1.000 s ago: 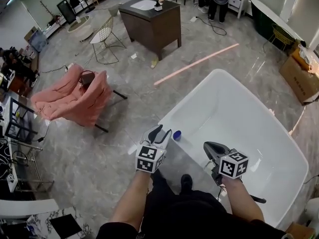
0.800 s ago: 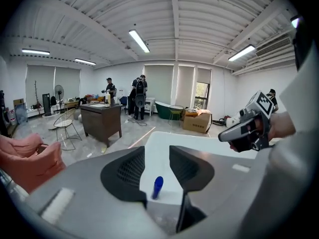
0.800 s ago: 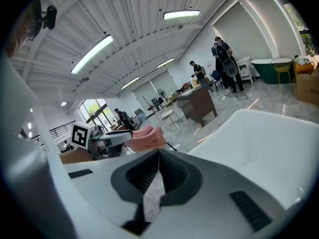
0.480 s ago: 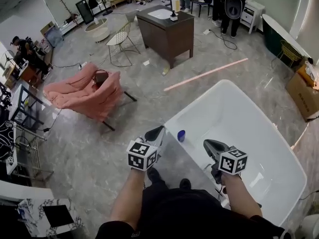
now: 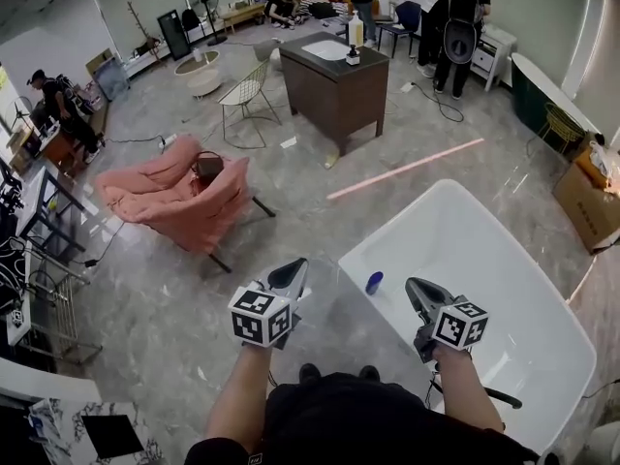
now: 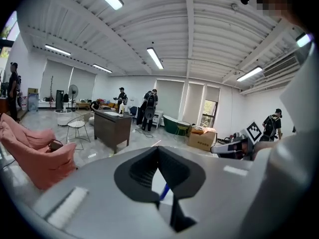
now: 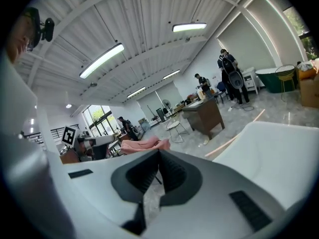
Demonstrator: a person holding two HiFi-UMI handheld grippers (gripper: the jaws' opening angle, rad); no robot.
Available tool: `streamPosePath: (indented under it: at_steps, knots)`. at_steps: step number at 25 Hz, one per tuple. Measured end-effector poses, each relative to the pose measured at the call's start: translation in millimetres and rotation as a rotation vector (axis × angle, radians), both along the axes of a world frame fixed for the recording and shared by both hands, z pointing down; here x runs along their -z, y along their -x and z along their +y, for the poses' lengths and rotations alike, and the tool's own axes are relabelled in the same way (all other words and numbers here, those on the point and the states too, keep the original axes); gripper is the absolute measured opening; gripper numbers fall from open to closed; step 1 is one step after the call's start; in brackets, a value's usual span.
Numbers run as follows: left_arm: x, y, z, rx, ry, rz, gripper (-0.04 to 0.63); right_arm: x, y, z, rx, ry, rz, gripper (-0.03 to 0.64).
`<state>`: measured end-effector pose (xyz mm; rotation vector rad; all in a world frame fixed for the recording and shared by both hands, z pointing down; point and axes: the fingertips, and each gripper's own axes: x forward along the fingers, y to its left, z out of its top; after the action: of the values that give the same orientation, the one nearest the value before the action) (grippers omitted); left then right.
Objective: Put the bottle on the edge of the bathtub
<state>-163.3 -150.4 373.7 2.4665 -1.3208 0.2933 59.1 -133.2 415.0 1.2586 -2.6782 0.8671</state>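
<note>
Since a second ago the left gripper (image 5: 290, 273) has drawn back from the bottle (image 5: 373, 282) and closed its jaws; then it was spread wide right against the bottle, and now it sits apart from it, off to the bottle's left over the grey floor. The bottle, small and blue, stands by itself on the near left rim of the white bathtub (image 5: 484, 279), touched by neither gripper. It lies between the two grippers, a little further out from the person than either, with the right gripper (image 5: 418, 292) just beside it to its right, over the tub's near corner.

Seen in the left gripper view, the left gripper (image 6: 158, 156) has its dark pads pressed tip to tip with nothing caught between them; a thin sliver of blue shows in the gap below the tips, against the white of the tub beyond. The right gripper view shows the right gripper (image 7: 159, 158) likewise clenched on nothing, its pads meeting, with the bathtub's pale rim to its right.

Further off on the floor are a pink lounge seat (image 5: 174, 197), a dark desk (image 5: 339, 80), a wire chair (image 5: 247, 90) and a long pink pole (image 5: 402, 168).
</note>
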Motion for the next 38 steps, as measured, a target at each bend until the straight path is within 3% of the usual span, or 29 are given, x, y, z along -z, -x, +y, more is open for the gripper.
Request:
streamPosePath:
  at_steps: [8, 12, 19, 27, 38]
  knots:
    - [25, 64, 5, -0.032, -0.026, 0.018, 0.009, 42, 97, 2, 0.073, -0.142, 0.003, 0.012]
    - [33, 78, 11, -0.041, -0.048, 0.019, 0.009, 51, 116, 19, 0.126, -0.143, 0.004, 0.012]
    - [30, 104, 10, 0.044, -0.040, 0.011, 0.009, 75, 107, 17, 0.121, -0.194, -0.007, 0.011]
    - [54, 86, 1, 0.076, -0.105, -0.006, 0.009, 103, 90, 17, 0.167, -0.360, 0.147, 0.011]
    - [42, 55, 12, 0.041, -0.081, -0.012, 0.009, 98, 80, 29, 0.198, -0.357, 0.098, 0.011]
